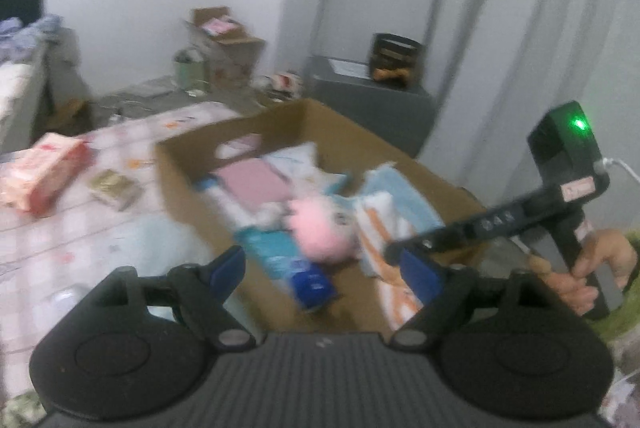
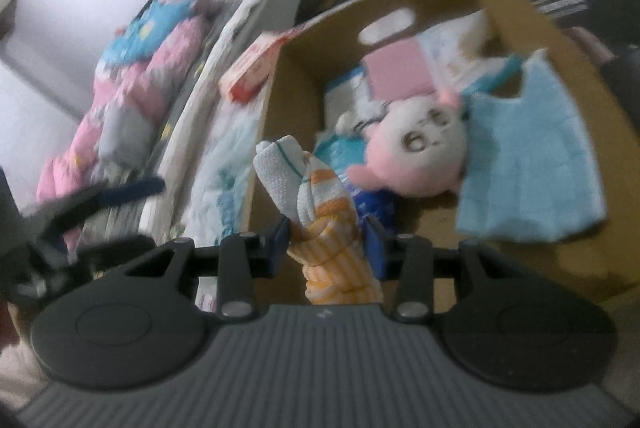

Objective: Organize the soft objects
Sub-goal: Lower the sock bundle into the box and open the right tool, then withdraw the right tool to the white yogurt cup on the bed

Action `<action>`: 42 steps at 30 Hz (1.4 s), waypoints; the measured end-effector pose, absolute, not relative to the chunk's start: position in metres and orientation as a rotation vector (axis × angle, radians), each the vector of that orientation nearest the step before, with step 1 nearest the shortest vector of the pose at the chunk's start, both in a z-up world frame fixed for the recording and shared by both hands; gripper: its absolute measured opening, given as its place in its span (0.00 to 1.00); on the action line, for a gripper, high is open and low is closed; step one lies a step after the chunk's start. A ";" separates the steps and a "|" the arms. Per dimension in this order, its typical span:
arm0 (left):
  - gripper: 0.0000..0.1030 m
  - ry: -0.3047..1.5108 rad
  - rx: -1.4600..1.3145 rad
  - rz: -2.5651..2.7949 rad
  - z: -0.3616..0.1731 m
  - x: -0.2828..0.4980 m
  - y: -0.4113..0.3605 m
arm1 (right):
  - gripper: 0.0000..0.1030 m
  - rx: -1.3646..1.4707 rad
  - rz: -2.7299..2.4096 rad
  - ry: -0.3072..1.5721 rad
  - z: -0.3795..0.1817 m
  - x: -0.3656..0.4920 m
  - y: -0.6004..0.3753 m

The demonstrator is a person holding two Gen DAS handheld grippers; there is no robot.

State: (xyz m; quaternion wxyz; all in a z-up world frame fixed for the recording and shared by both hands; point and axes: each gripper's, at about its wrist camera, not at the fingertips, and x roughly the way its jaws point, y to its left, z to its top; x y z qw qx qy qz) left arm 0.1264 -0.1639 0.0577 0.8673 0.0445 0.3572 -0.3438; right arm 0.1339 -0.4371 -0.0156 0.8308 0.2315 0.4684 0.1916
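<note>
Right gripper [image 2: 326,244]: clenched on a bunched orange-and-white cloth [image 2: 320,195], pinched low so the free end stands up between the fingers; probably carried this way to drop it in.
Left gripper [image 1: 324,270]: released, nothing between the fingers, held over the box's near edge, perhaps ready to tidy or receive.
Box [image 2: 532,23]: cardboard, open-topped, on the bed; it seems to be the collecting place for soft things.
Inside: pink plush [image 2: 420,151] lies among packets, a blue towel [image 2: 536,155] draped at its side.
Outside: a pink pack [image 1: 44,171] lies on the bedspread, well apart from the box.
Hidden: the cloth's lower end runs behind the gripper body; the box floor is mostly covered.
Unclear: motion blur smears packet labels and the far clutter.
</note>
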 end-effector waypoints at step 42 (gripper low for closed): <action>0.86 0.739 -0.022 -0.312 0.033 0.113 0.037 | 0.59 0.440 0.577 1.071 0.039 0.237 -0.280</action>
